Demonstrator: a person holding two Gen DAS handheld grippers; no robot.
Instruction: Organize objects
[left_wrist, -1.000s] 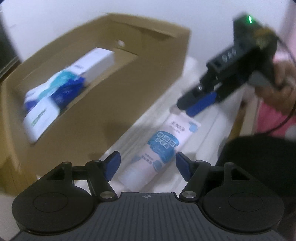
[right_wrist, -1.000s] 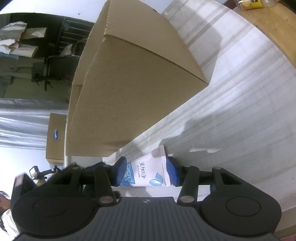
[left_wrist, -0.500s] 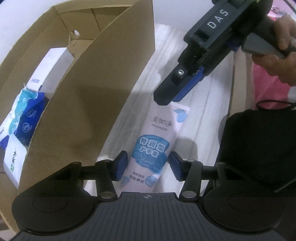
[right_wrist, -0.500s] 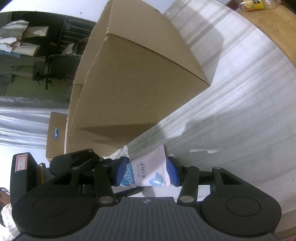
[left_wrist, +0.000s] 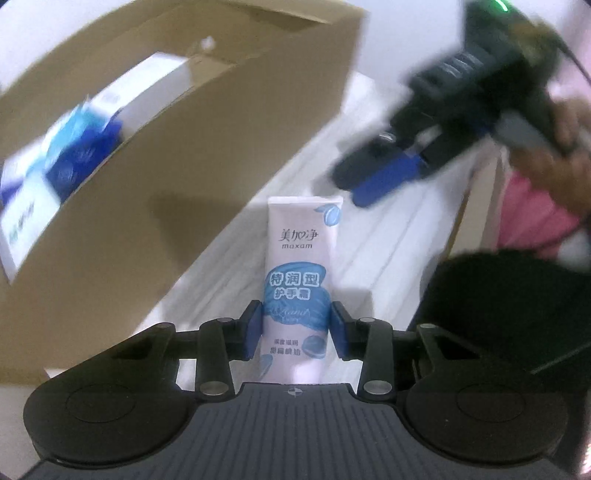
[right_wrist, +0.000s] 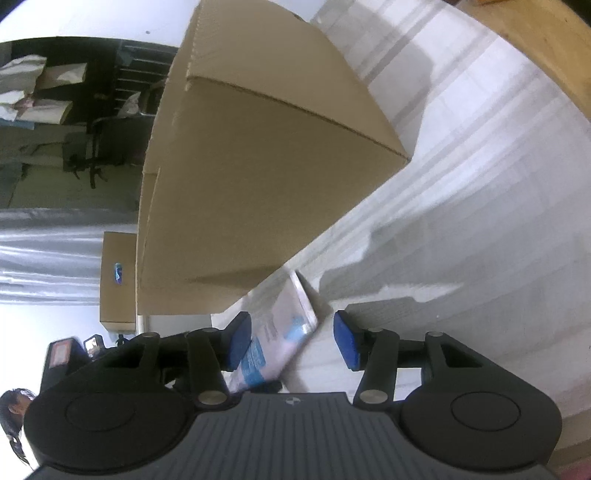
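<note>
A white and blue hand cream tube (left_wrist: 299, 258) lies on the white striped cloth beside an open cardboard box (left_wrist: 184, 206). My left gripper (left_wrist: 296, 328) is closing, and its blue pads touch both sides of the tube's lower half. My right gripper (left_wrist: 384, 181) hovers blurred just past the tube's flat end. In the right wrist view the right gripper (right_wrist: 291, 332) is opening. The tube (right_wrist: 280, 332) leans by its left pad and stands apart from the right pad. The box (right_wrist: 258, 166) holds a white carton (left_wrist: 147, 85) and blue packs (left_wrist: 85, 147).
A person's hand (left_wrist: 565, 140) holds the right gripper, with pink fabric (left_wrist: 532, 221) and a dark cloth (left_wrist: 498, 314) at the right. The striped cloth (right_wrist: 480, 184) covers a wooden table (right_wrist: 546, 48). A small cardboard box (right_wrist: 118, 280) stands behind.
My left gripper came down over the tube and closed its pads onto its sides. The right gripper's jaws widened and let go of the tube's flat end, which tilted left.
</note>
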